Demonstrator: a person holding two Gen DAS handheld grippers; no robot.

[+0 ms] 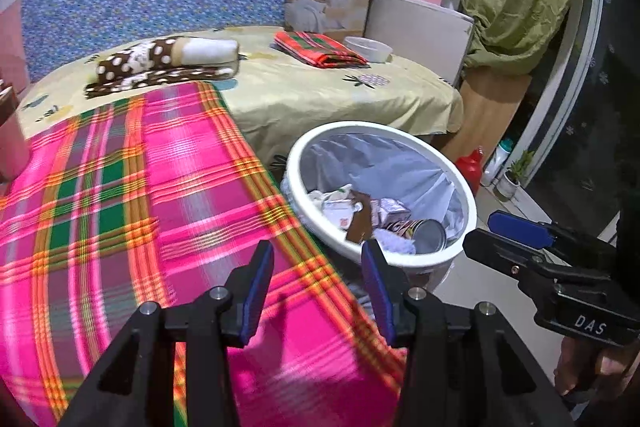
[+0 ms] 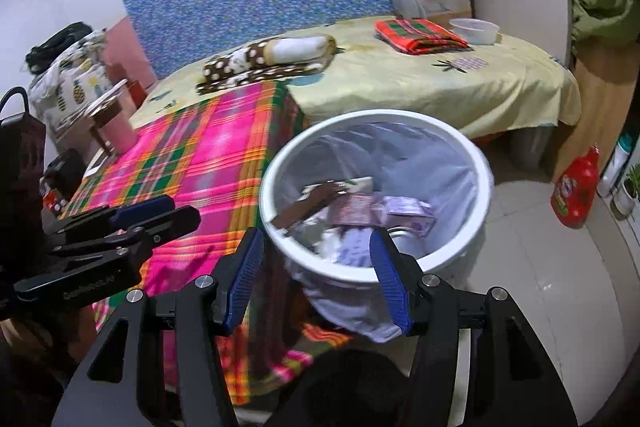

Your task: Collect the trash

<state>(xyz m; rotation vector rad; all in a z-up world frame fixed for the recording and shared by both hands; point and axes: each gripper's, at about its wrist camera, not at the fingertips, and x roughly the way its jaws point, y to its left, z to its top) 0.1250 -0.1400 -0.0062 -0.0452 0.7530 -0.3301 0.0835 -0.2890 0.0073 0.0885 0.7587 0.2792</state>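
Plaid cloth (image 1: 120, 187) in pink and green covers the bed at left, and over it the left gripper (image 1: 316, 291) hangs with jaws parted, nothing between them. Right of the cloth stands the white bin (image 2: 276, 163) on the floor, lined with a bag, holding trash (image 2: 360, 207): cartons, paper, a can. The right gripper (image 2: 316, 279) hangs over its near rim, jaws wide, empty.

pink plaid, white bin

plaid blanket (image 1: 140, 195) pink, green, orange; white bin (image 1: 384, 251) at three o'clock; yellow sheet (image 1: 320, 87) beyond.
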